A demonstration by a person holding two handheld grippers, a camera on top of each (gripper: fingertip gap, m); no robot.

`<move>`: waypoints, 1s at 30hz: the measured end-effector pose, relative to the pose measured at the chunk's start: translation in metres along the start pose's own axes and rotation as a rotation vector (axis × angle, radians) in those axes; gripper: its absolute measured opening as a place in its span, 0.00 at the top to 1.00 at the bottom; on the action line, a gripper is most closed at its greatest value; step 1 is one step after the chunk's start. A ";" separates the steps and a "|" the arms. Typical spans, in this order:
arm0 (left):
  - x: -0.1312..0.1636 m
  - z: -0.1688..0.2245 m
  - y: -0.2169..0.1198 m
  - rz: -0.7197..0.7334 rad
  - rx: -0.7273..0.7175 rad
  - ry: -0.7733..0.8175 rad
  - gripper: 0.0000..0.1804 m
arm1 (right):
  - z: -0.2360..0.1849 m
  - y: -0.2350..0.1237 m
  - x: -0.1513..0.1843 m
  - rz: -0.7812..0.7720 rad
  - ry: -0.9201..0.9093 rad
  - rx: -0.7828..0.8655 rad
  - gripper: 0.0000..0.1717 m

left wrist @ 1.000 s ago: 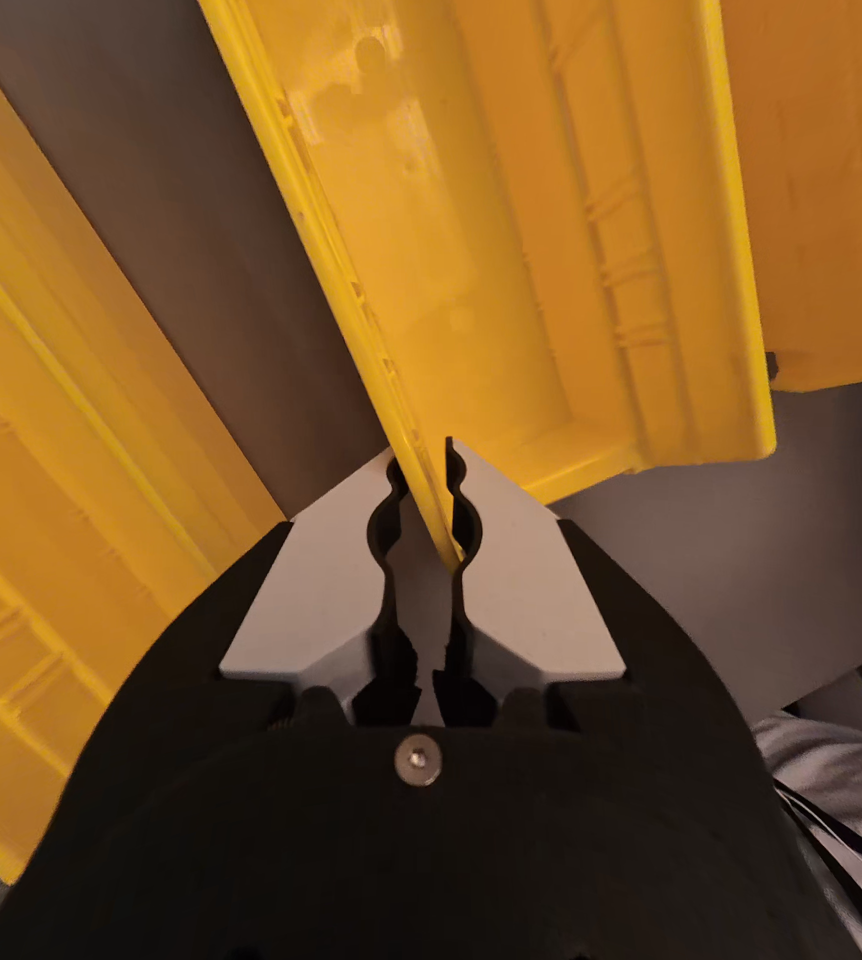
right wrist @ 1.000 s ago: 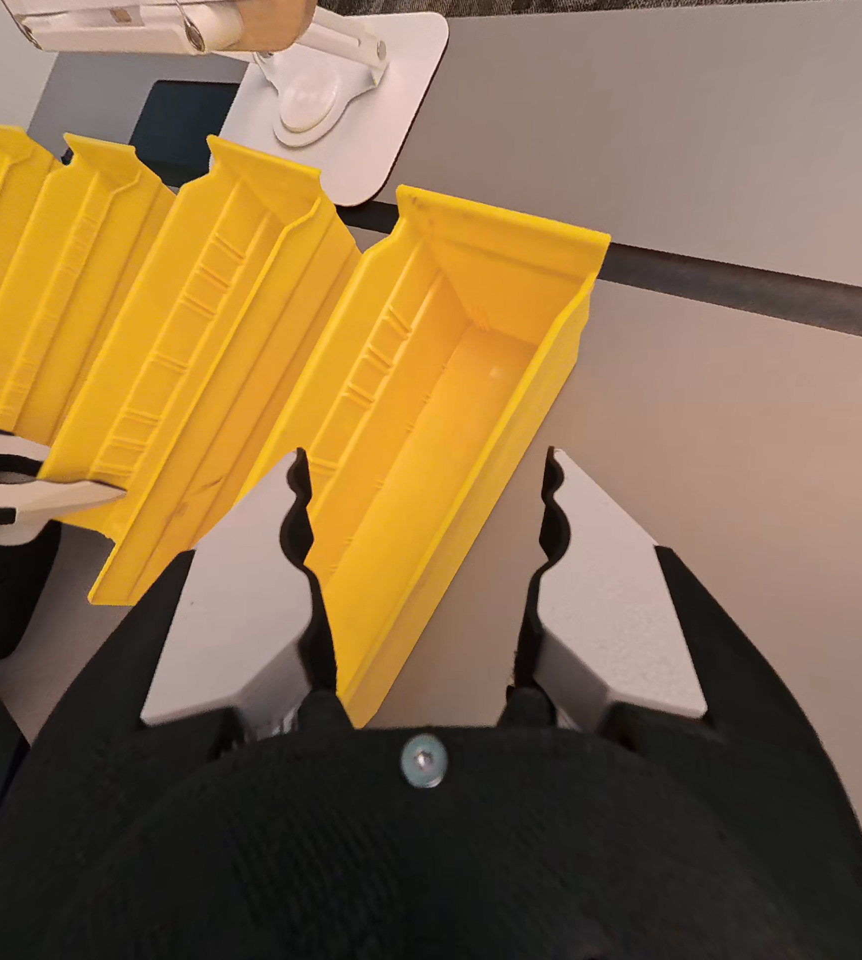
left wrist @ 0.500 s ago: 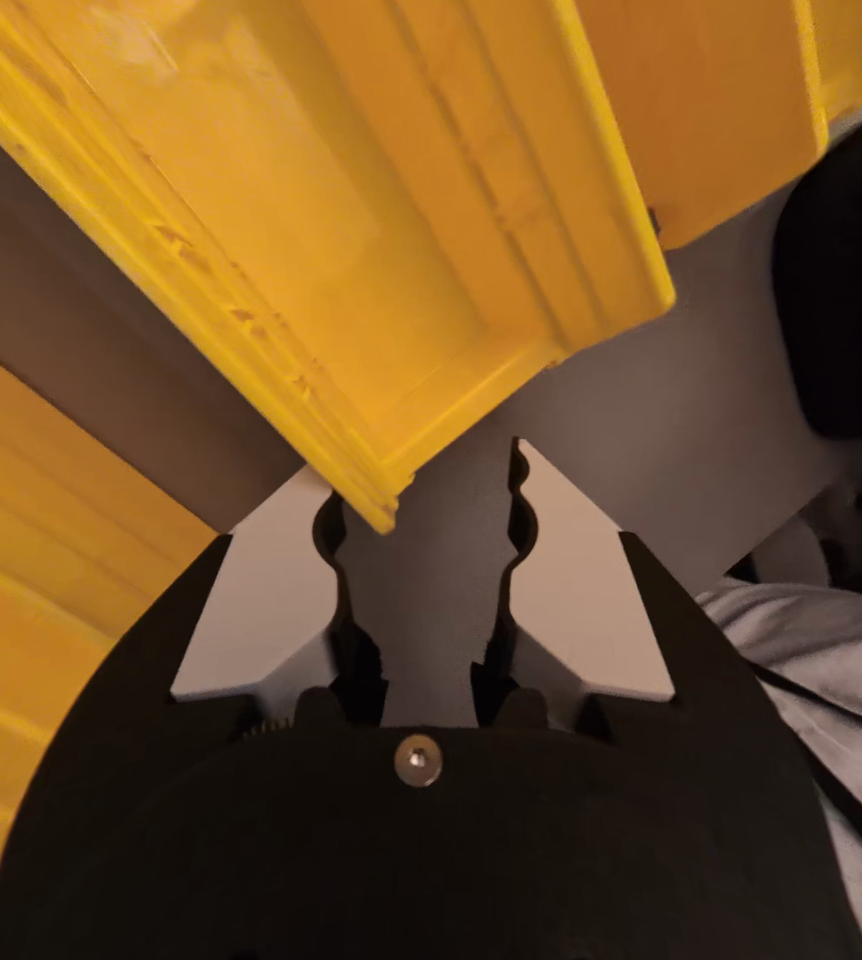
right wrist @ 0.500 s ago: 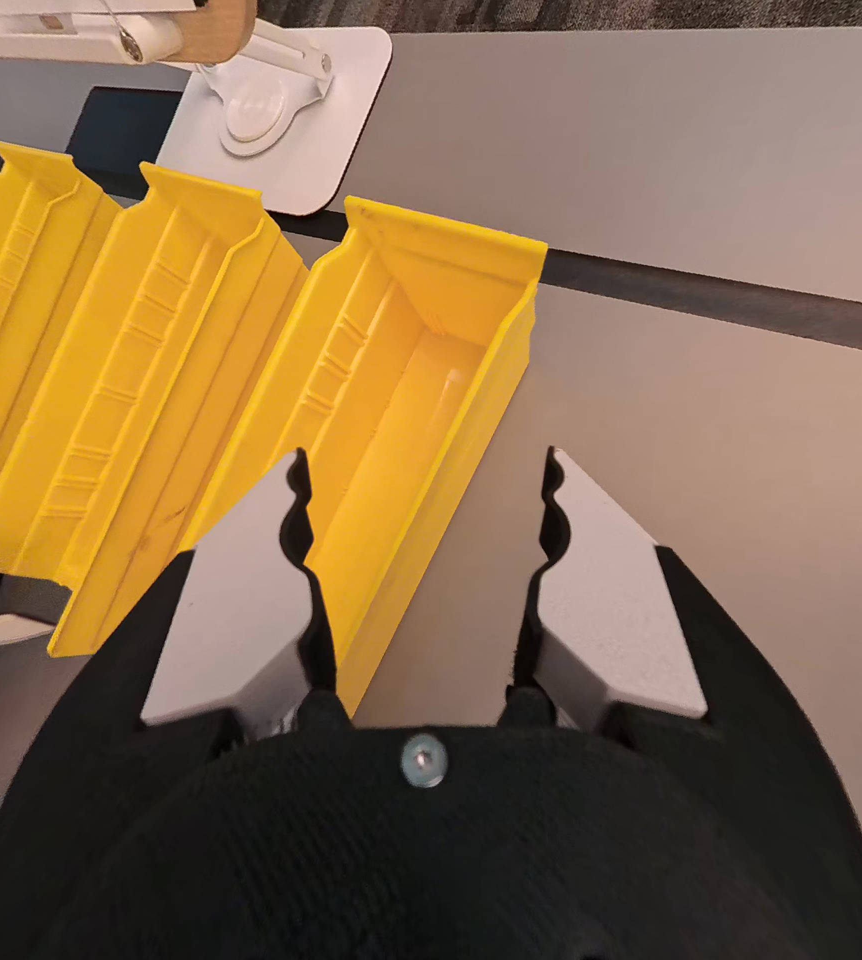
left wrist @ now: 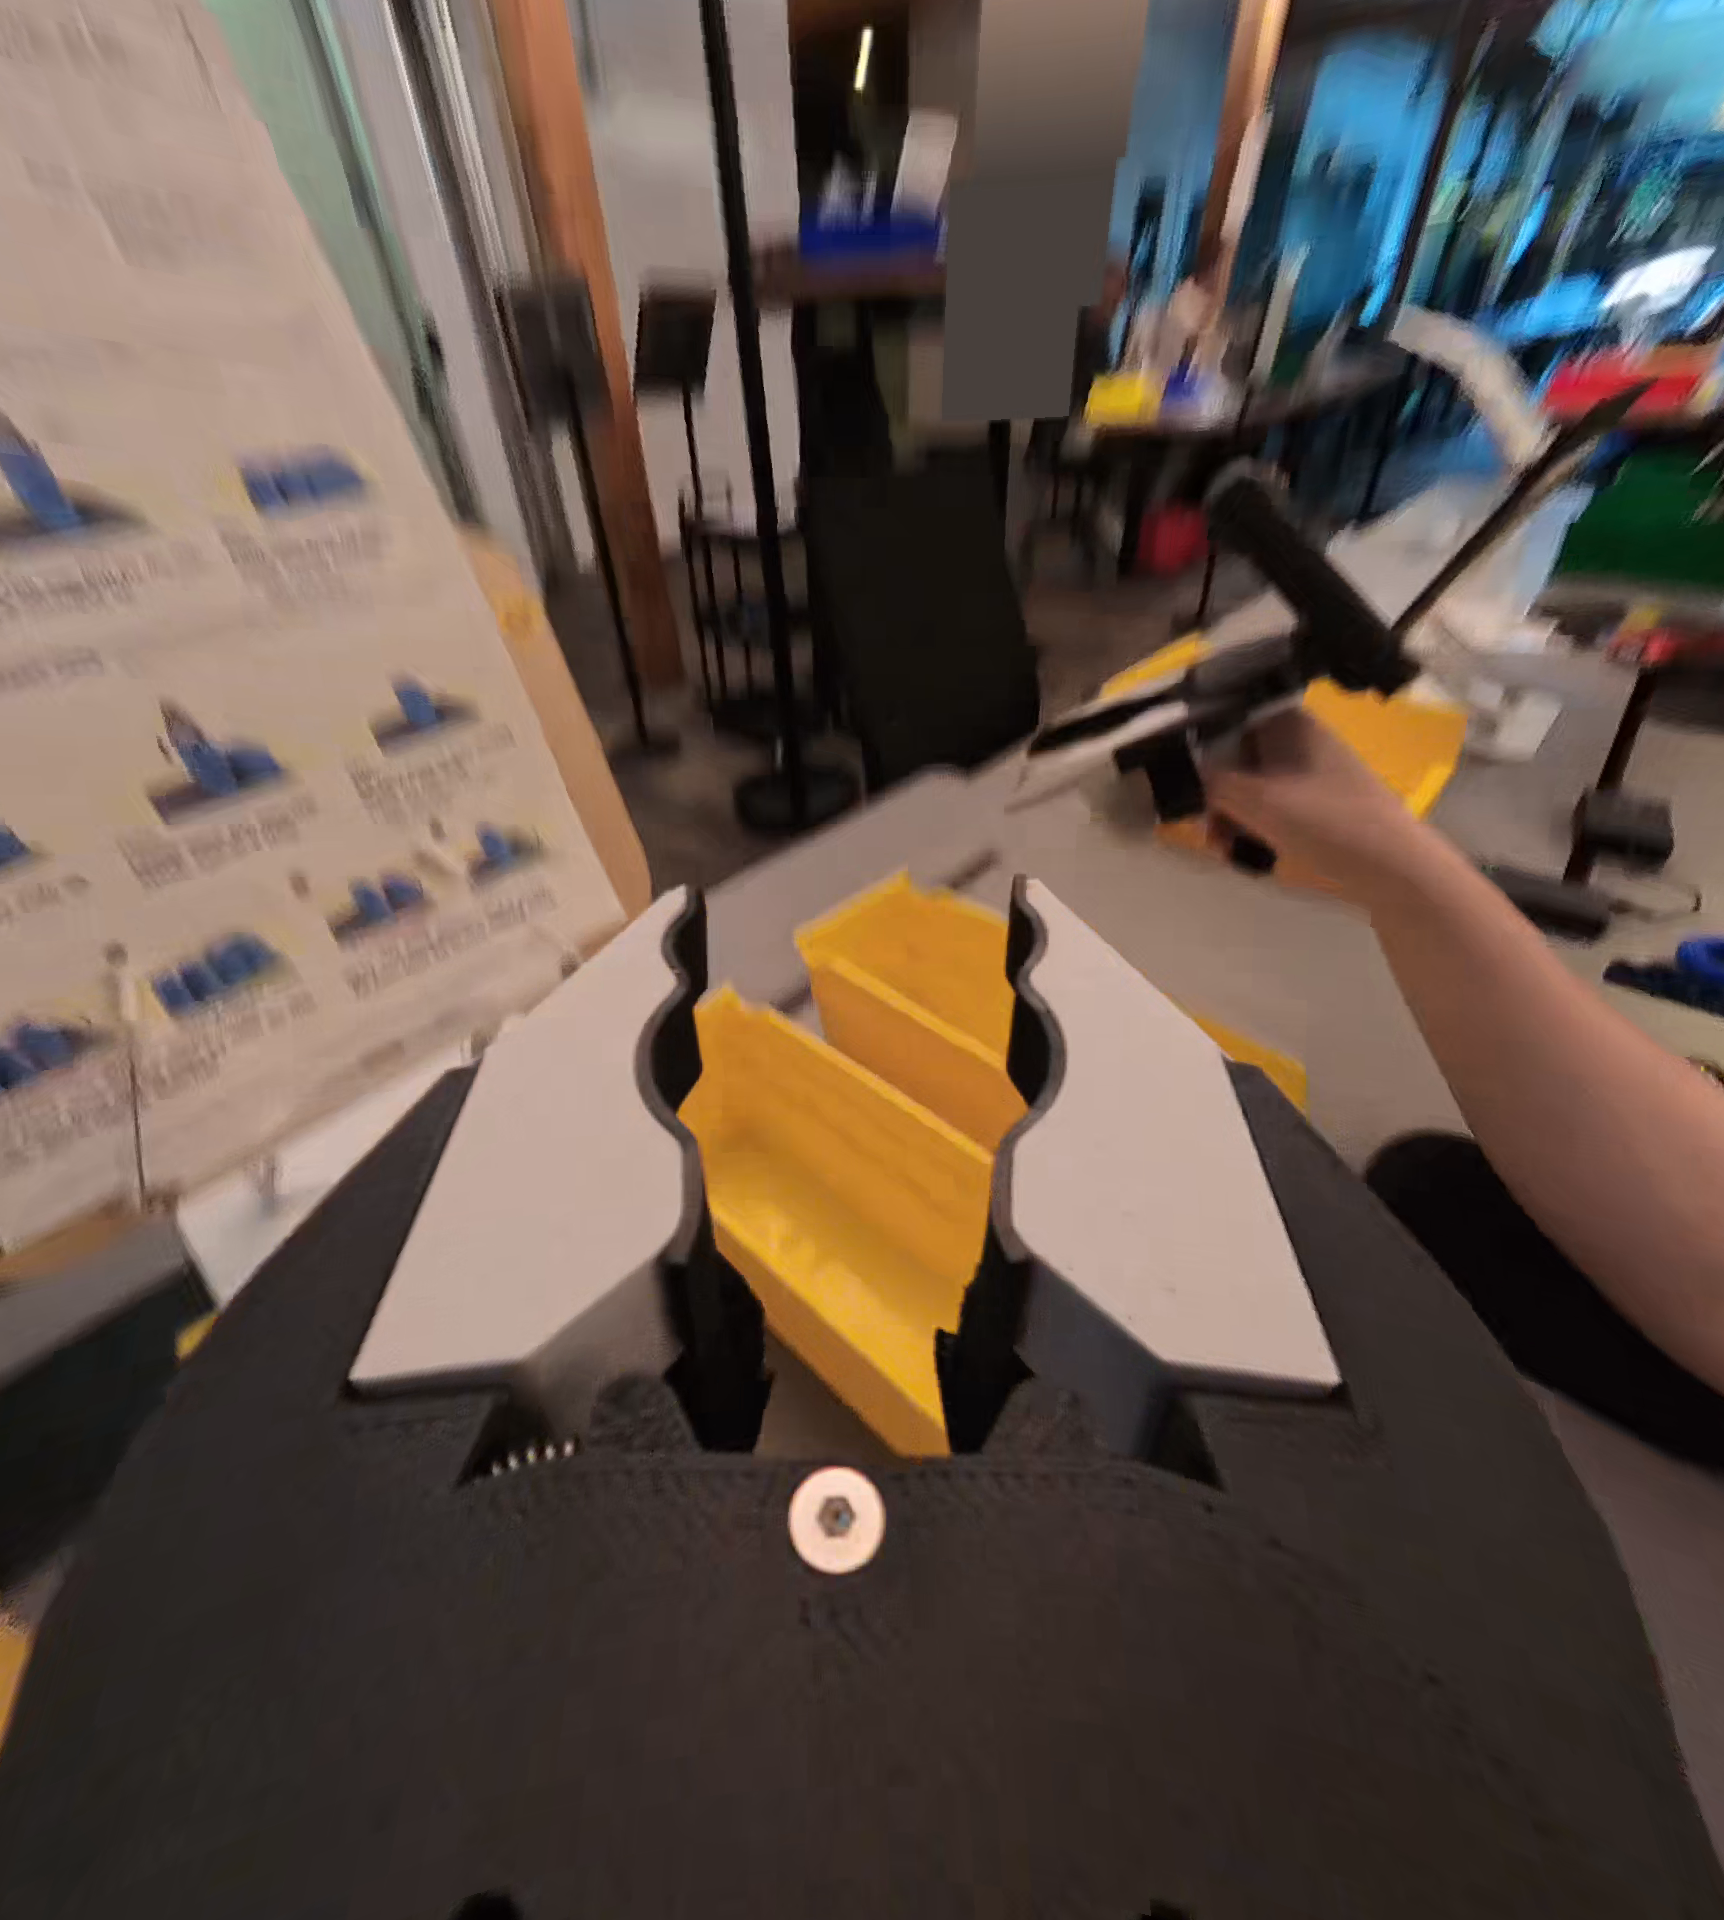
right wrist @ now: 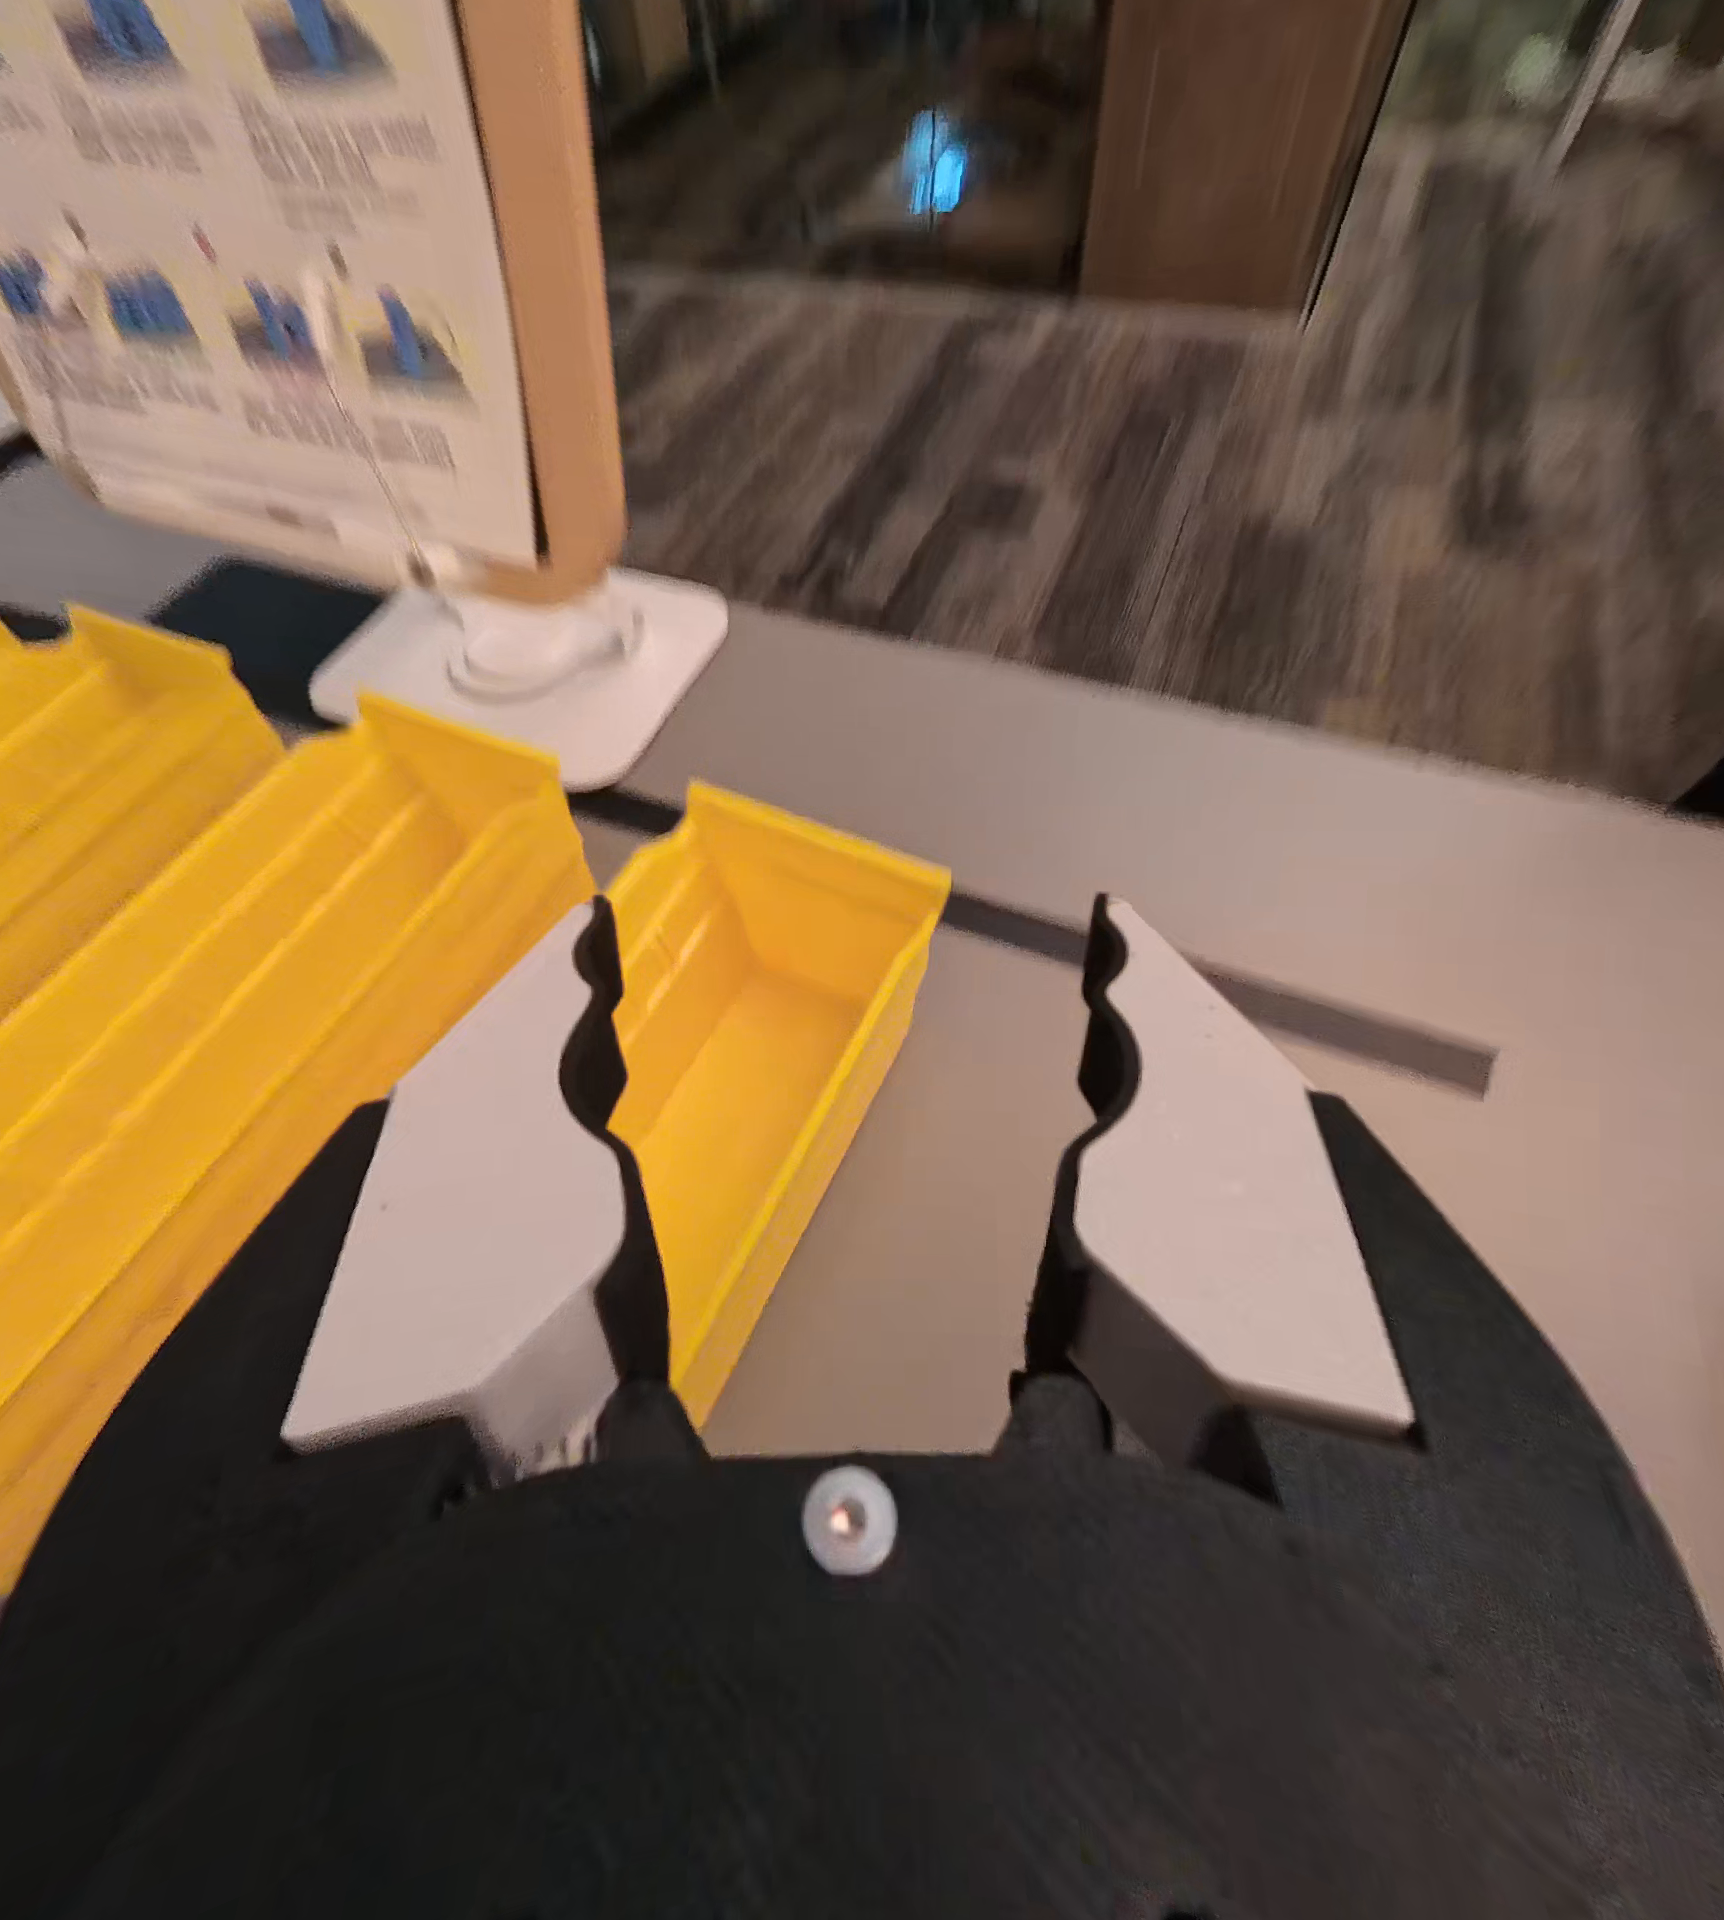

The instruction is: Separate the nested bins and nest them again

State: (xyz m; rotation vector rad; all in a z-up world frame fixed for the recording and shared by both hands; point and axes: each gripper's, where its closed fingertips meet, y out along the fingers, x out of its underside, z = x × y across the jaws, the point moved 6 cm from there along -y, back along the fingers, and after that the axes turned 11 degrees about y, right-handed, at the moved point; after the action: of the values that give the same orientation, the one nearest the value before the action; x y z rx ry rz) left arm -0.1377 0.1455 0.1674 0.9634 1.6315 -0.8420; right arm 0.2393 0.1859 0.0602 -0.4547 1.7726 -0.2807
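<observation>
My left gripper (left wrist: 856, 914) hangs open above the grey table (left wrist: 1201, 935), gripping nothing; two yellow bins (left wrist: 837, 1174) lie below, seemingly untouched, though blur hampers me. My right gripper (right wrist: 847, 914) gapes wide, bare, with the nearest yellow bin (right wrist: 764, 1039) on the table just beside its left finger (right wrist: 484, 1143).

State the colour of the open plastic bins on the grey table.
Yellow bins, clearest in the right wrist view.

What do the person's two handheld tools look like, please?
Each tool, left and right, has a textured black body, a silver screw at its centre, and two pale grey wedge fingers with wavy black inner pads. The arm shows no sleeve.
</observation>
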 end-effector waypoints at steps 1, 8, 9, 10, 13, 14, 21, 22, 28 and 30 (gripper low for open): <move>-0.001 -0.003 -0.005 0.088 0.009 0.024 0.70 | -0.006 -0.008 -0.009 0.083 -0.022 -0.006 0.47; -0.004 -0.018 -0.019 0.296 0.172 -0.102 0.56 | -0.077 -0.061 -0.036 0.506 -0.239 -0.178 0.27; -0.005 -0.020 -0.021 0.316 0.188 -0.115 0.55 | -0.088 -0.065 -0.034 0.497 -0.261 -0.183 0.26; -0.005 -0.021 -0.023 0.328 0.205 -0.122 0.54 | -0.099 -0.068 -0.031 0.480 -0.271 -0.184 0.23; -0.011 -0.018 -0.030 0.365 0.251 -0.108 0.52 | -0.130 -0.082 -0.021 0.510 -0.253 -0.188 0.15; -0.015 -0.016 -0.034 0.393 0.255 -0.087 0.53 | -0.138 -0.086 -0.016 0.527 -0.245 -0.182 0.13; -0.030 0.006 -0.051 0.462 0.219 0.078 0.60 | -0.167 -0.109 0.050 0.510 -0.095 -0.218 0.41; -0.031 0.009 -0.051 0.463 0.234 0.077 0.62 | -0.168 -0.115 0.058 0.504 -0.081 -0.221 0.47; -0.029 0.018 -0.044 0.461 0.302 0.026 0.72 | -0.173 -0.161 0.085 0.583 0.109 -0.251 0.69; -0.028 0.019 -0.042 0.446 0.308 0.015 0.75 | -0.176 -0.173 0.089 0.609 0.133 -0.250 0.78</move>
State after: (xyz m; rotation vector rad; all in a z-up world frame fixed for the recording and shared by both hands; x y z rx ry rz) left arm -0.1628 0.1050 0.1924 1.4852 1.2451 -0.7842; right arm 0.0785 -0.0168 0.0991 -0.0540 1.9938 0.3498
